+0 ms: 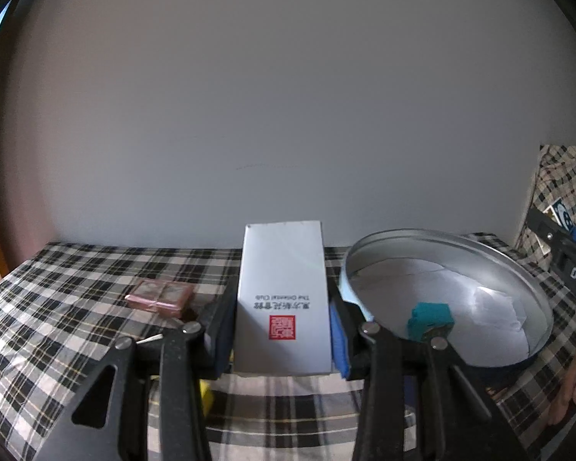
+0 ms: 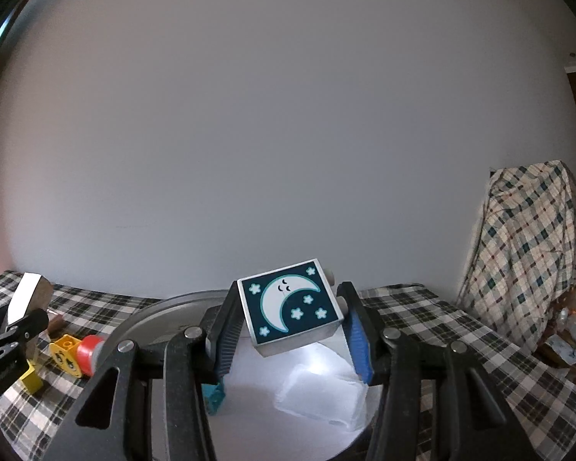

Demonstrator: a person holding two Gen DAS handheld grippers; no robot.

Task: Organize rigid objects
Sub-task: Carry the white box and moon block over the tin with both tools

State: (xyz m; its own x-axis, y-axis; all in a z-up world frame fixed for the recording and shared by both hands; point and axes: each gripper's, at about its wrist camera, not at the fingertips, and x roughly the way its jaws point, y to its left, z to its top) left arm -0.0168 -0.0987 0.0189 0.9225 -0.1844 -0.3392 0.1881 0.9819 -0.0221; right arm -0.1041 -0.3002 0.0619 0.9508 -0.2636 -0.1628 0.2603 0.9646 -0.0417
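My left gripper (image 1: 282,330) is shut on a tall white box (image 1: 282,296) with a red seal and printed text, held above the checked tablecloth. To its right lies a round metal tin (image 1: 518,265) lined with white paper, with a teal brick (image 1: 430,319) inside. My right gripper (image 2: 290,322) is shut on a white block with a dark moon-and-stars face (image 2: 290,301), tilted, hanging over the same tin (image 2: 153,315). The teal brick (image 2: 215,397) peeks out below the right gripper's left finger. The left gripper with the white box (image 2: 23,299) shows at the right wrist view's left edge.
A pink wrapped packet (image 1: 159,296) lies on the cloth left of the white box. A yellow brick (image 2: 67,353) and a red-and-grey cylinder (image 2: 90,353) sit left of the tin. A plaid-draped object (image 2: 526,253) stands at the right. A plain wall rises behind the table.
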